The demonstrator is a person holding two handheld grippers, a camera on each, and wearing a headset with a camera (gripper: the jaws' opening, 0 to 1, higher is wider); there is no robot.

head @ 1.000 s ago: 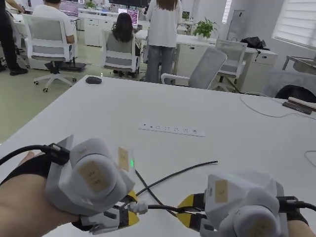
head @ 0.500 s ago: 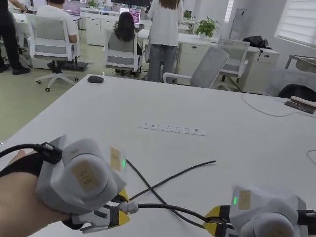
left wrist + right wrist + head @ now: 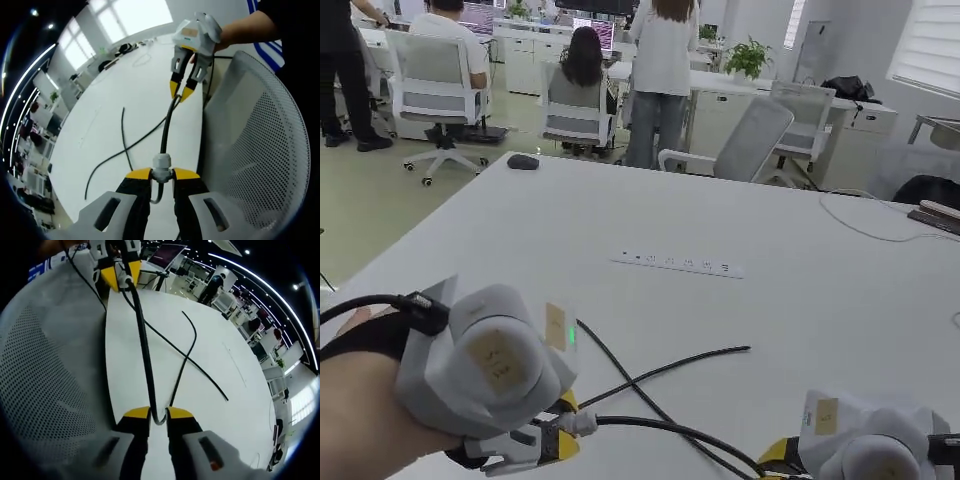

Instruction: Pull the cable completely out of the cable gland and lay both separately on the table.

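L gripper (image 3: pixel 161 174) clamps the gland (image 3: pixel 161 162), R gripper (image 3: pixel 158 414) pinches the cable (image 3: pixel 145 350), stretched btw them over table (image 3: pixel 770 230) edge; cable not yet out. Risk: tight seal, so cable slips thru R jaws.

Open white table (image 3: pixel 790 250) stretches forward, broken by a flat strip (image 3: pixel 680 264) near mid-table and a mouse (image 3: pixel 523 161) at the far edge. Nearer, the cable (image 3: pixel 670 428) hangs strung from the cable gland (image 3: pixel 161 162) in the left gripper (image 3: pixel 161 176) to the right gripper (image 3: pixel 158 416), both clamped, with 2 loose black lengths (image 3: pixel 692 364) crossing on the surface beyond. A mesh chair back (image 3: pixel 260 140) crowds the table's near edge.
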